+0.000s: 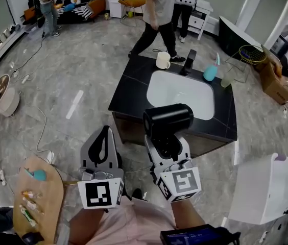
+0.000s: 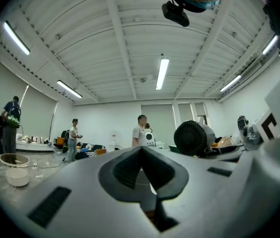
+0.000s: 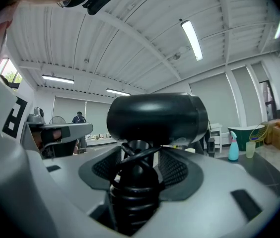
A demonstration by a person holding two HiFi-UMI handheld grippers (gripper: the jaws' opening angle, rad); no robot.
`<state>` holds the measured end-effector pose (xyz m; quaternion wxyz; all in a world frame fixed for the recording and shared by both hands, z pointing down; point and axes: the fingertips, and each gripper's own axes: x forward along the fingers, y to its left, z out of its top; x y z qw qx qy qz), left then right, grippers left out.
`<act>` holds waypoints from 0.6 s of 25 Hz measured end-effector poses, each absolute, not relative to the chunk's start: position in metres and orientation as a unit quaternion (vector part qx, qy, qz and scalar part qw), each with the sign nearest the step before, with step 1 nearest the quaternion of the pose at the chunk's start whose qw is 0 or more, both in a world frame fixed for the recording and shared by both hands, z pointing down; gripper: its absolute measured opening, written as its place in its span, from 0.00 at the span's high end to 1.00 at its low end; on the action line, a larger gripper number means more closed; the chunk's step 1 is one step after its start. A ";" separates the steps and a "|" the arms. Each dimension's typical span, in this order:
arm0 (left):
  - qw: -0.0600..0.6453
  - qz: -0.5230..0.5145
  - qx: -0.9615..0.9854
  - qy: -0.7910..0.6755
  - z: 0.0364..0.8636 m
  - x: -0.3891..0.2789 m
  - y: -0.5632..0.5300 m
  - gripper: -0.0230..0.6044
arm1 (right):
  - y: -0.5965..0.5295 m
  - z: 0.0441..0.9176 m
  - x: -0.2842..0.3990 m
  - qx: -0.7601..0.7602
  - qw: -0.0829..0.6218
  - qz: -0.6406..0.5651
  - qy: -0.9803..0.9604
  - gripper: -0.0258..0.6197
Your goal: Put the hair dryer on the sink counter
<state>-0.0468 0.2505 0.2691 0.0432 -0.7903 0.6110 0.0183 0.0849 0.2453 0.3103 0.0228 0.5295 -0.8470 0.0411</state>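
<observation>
Closest to the camera, the left claw is closed tip to tip on nothing. To its right, the right claw clamps the handle of a black hair dryer, with the cord looped between the pads and the barrel on top. The dryer is held in the air by the near edge of the dark sink desk.

Likely risks: the top-heavy barrel could pivot on the cord and slip. Released early it would fall to the floor; released too far in, it could roll into the white basin.

No brand or wording is legible; only black-and-white square markers show.
</observation>
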 end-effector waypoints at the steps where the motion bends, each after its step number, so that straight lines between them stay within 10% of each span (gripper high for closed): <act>1: 0.042 0.018 -0.790 0.612 0.271 -0.048 0.243 0.95 | 0.238 0.313 0.084 0.530 0.024 0.043 -0.847 0.59; 15: -0.019 0.003 -0.807 0.590 0.327 -0.074 0.046 0.95 | 0.050 0.374 0.063 0.562 0.053 0.090 -0.821 0.58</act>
